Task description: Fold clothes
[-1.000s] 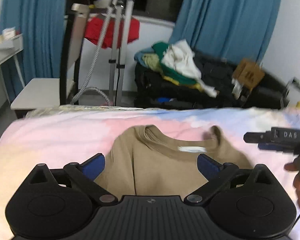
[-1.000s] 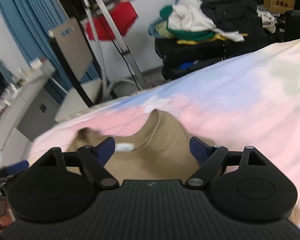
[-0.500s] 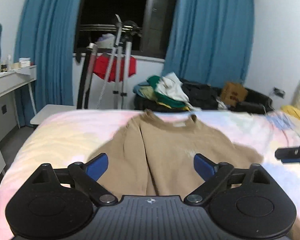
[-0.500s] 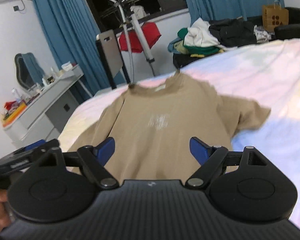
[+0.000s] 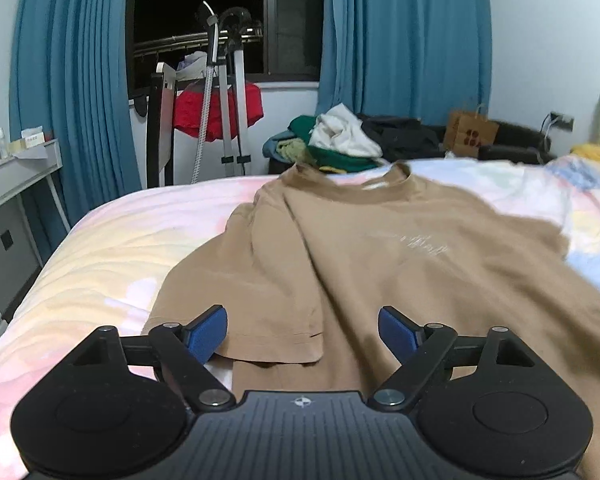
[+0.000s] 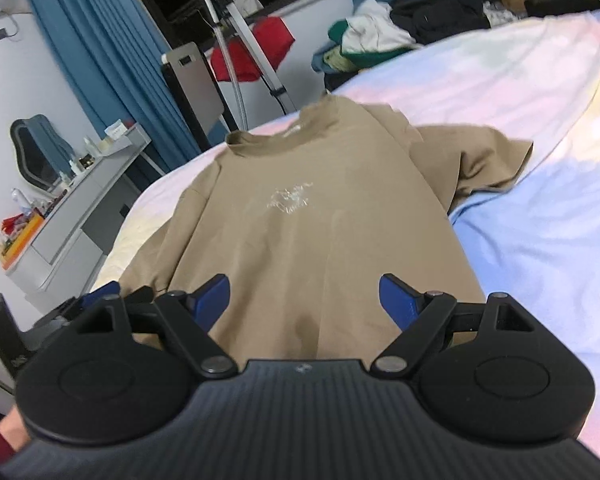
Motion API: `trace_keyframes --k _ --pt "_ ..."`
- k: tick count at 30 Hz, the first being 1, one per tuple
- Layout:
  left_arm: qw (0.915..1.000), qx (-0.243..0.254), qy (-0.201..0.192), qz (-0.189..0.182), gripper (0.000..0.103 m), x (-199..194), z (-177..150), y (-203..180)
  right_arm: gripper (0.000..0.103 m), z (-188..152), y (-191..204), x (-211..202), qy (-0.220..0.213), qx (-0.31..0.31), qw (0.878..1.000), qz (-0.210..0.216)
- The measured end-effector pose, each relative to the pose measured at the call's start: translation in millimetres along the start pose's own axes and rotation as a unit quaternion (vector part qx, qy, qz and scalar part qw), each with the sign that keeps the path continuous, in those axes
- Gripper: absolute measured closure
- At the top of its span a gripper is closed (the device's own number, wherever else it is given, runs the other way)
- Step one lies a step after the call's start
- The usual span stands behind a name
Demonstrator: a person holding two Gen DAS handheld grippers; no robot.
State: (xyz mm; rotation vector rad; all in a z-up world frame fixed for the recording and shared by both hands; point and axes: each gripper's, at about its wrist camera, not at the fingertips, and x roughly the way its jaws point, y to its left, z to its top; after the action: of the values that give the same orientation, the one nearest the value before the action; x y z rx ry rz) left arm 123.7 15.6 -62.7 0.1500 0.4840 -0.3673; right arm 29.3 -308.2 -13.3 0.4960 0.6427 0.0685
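**Hem nearest both grippers, collar far**

Pastel bedding on the bed (image 5: 112, 240) carries the whole job, with blue curtains and a dark window behind it.

Nearest the cameras, the left gripper (image 5: 302, 330) and the right gripper (image 6: 304, 300) both hover over the lower end of the tan T-shirt (image 6: 320, 220), jaws wide apart and holding nothing. Just beyond the left gripper, the shirt's left sleeve (image 5: 260, 280) lies doubled inward onto the body, its cuff edge close to the left blue pad. Beyond the right gripper, the chest print (image 6: 290, 200) sits midway up the shirt, and the right sleeve (image 6: 484, 160) spreads out to the side, rumpled on the bedding.

Farthest from the grippers is the collar (image 6: 296, 130), so the shirt's long axis runs straight away from both jaws, hem near and neck far. Each gripper is closer to its own side of the hem. Past the collar stand a garment steamer (image 5: 220, 80) and a heap of clothes (image 5: 340, 140).
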Motion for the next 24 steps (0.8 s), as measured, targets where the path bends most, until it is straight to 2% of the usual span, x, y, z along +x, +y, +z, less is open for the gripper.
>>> trace_keyframes --k 8,9,11,13,14,20,24 --pt "0.9996 -0.023 0.015 -0.008 0.031 34.0 2.1 10.1 0.020 3.9 -8.8 19.5 0.004 0.013 1.000 -0.003" --pt "0.9996 -0.023 0.016 -0.007 0.036 35.7 3.5 9.9 0.020 4.4 -9.9 22.0 0.005 0.014 1.000 -0.005" --pt "0.9995 -0.027 0.017 -0.002 0.053 37.9 6.3 12.7 0.020 5.1 -11.5 26.8 0.009 0.017 1.000 -0.008" --pt "0.9987 -0.049 0.014 0.000 0.083 37.2 9.9 19.7 0.020 5.7 -12.2 29.6 0.010 0.018 1.000 -0.011" --pt "0.9980 -0.062 0.011 -0.001 0.087 34.9 12.8 23.8 0.020 5.6 -12.4 29.9 0.010 0.019 1.000 -0.012" --pt "0.9893 -0.145 -0.015 -0.007 0.093 20.2 32.5 50.0 0.020 5.2 -10.6 27.6 0.010 0.023 1.000 -0.009" --pt "0.9751 -0.215 -0.055 0.001 0.095 6.2 62.0 88.0 0.020 4.9 -10.0 27.3 0.011 0.019 1.000 -0.012"
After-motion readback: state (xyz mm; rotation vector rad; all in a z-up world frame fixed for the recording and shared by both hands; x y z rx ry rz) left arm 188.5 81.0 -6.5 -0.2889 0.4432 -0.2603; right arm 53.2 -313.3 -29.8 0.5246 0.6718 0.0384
